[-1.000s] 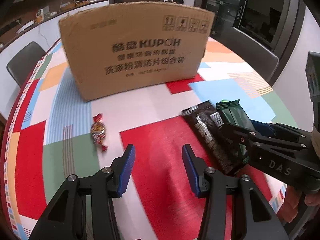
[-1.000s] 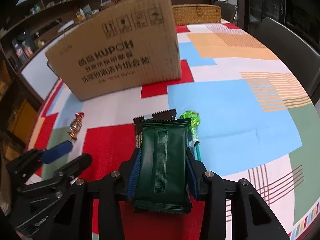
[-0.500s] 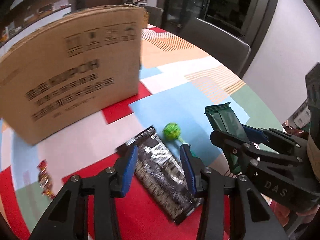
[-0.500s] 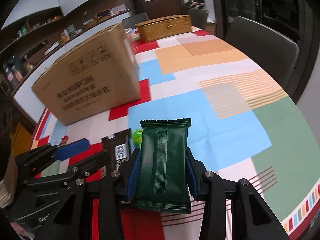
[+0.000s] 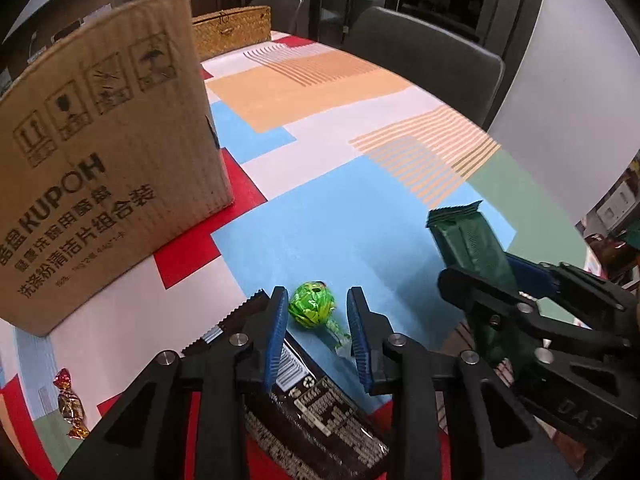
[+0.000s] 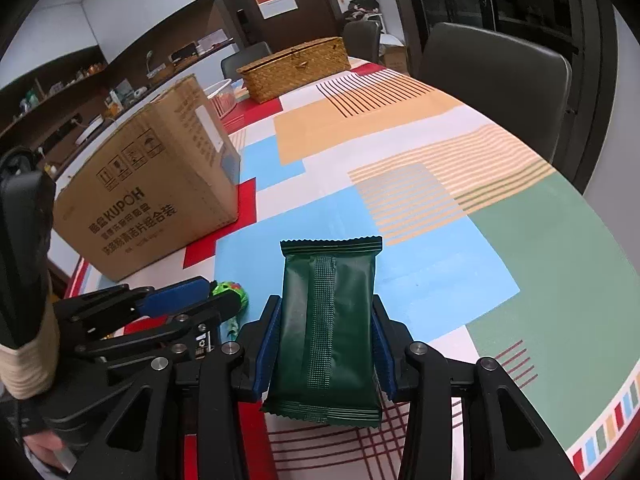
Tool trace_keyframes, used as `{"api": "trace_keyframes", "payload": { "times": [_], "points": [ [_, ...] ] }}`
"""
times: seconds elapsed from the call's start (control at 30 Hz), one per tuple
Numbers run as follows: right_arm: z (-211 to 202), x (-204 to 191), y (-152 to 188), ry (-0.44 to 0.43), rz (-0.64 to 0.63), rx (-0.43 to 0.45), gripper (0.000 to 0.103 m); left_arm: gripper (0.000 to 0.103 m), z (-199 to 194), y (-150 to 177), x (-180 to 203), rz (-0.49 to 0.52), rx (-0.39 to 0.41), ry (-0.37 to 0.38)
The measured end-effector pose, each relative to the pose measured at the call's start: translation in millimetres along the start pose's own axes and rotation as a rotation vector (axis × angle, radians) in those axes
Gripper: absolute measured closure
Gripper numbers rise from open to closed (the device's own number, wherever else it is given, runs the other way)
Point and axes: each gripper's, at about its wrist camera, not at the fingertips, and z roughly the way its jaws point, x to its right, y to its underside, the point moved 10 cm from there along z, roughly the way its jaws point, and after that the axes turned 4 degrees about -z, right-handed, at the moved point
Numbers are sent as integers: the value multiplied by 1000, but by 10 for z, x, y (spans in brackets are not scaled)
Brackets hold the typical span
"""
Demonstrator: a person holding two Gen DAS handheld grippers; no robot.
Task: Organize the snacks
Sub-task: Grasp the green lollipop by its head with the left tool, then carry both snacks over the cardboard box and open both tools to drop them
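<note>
My right gripper (image 6: 325,334) is shut on a dark green snack packet (image 6: 328,320) and holds it above the table; the packet also shows in the left wrist view (image 5: 468,244). My left gripper (image 5: 318,312) is open, its jaws on either side of a green foil lollipop (image 5: 311,307) on the blue patch. A dark brown snack packet (image 5: 316,412) lies under the left gripper. A red-gold wrapped candy (image 5: 70,406) lies at the lower left.
A large KUPOH cardboard box (image 5: 100,184) stands at the left on the patchwork tablecloth (image 5: 360,128). A wicker basket (image 6: 296,68) sits at the far end. Dark chairs (image 6: 492,80) stand beyond the table's right edge.
My left gripper has swung right from the red patch to straddle the green lollipop. My right gripper has lifted the green packet and moved it right, away from the other snacks.
</note>
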Motion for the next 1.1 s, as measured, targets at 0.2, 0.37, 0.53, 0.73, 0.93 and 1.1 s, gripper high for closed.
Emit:
{"api": "trace_keyframes", "payload": {
  "times": [0.2,0.37,0.53,0.73,0.93,1.1],
  "points": [
    [56,46,17,-13,17,-5,61,76,126,15,34,11,-23,-16],
    [78,54,19,-21,23,-9,60,77,56,14,12,-4,-9,-13],
    [46,10,11,-30,16,-5,61,77,-113,20,-51,-22,17,-17],
    [-45,-135,-35,-46,-11,5,61,76,-361,15,-167,-42,58,-30],
    [-178,-368,-149,-67,-52,24,61,76,-718,-58,-340,-74,125,-40],
    [-322,-675,-322,-96,-101,57,61,76,-1103,-167,-557,-94,212,-71]
  ]
}}
